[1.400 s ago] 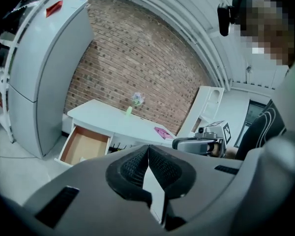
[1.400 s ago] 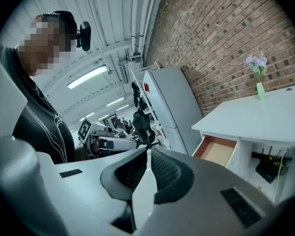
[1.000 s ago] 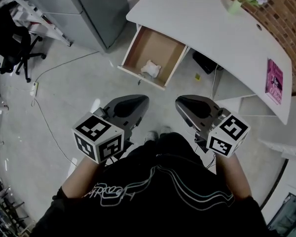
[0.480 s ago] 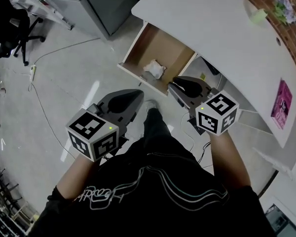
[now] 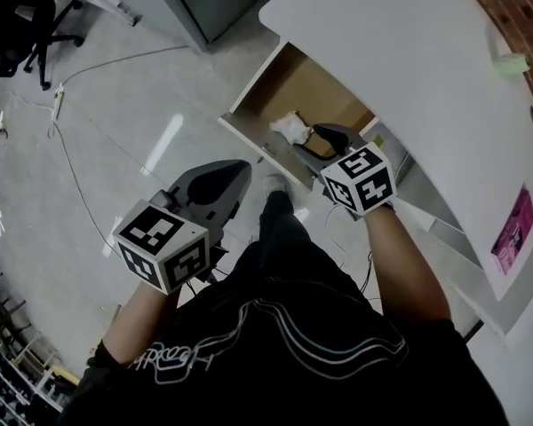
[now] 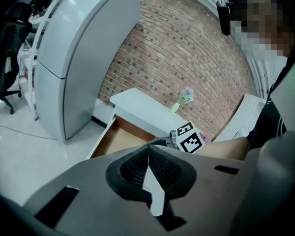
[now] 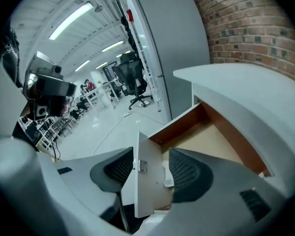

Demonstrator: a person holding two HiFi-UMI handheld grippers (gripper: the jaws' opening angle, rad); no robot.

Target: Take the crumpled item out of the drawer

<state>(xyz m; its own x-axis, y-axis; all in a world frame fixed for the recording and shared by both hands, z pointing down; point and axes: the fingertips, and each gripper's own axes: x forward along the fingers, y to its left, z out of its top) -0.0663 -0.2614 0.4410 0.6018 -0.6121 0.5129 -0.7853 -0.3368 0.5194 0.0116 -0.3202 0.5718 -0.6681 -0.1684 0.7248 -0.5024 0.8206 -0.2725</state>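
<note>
— Near you?
— Glossy pale floor (image 5: 115,140); left gripper (image 5: 234,169) pinched closed, empty.
— Right gripper (image 5: 322,135)?
— Jaws just opened, gripping nothing, at the drawer front (image 7: 150,181). White crumpled item (image 5: 290,127) inside the brown drawer (image 5: 313,87); curved white desk (image 5: 409,51), brick wall (image 5: 508,7) beyond.

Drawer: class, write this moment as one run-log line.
right gripper: jaws just opening, drawer front between them, ungripped | left gripper: shut, empty | crumpled item: in drawer

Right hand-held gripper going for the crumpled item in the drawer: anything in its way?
Yes. The white front panel of the drawer stands between the jaws of the right hand-held gripper, which have just been opening. The crumpled item lies just behind that panel, inside the drawer.
</note>
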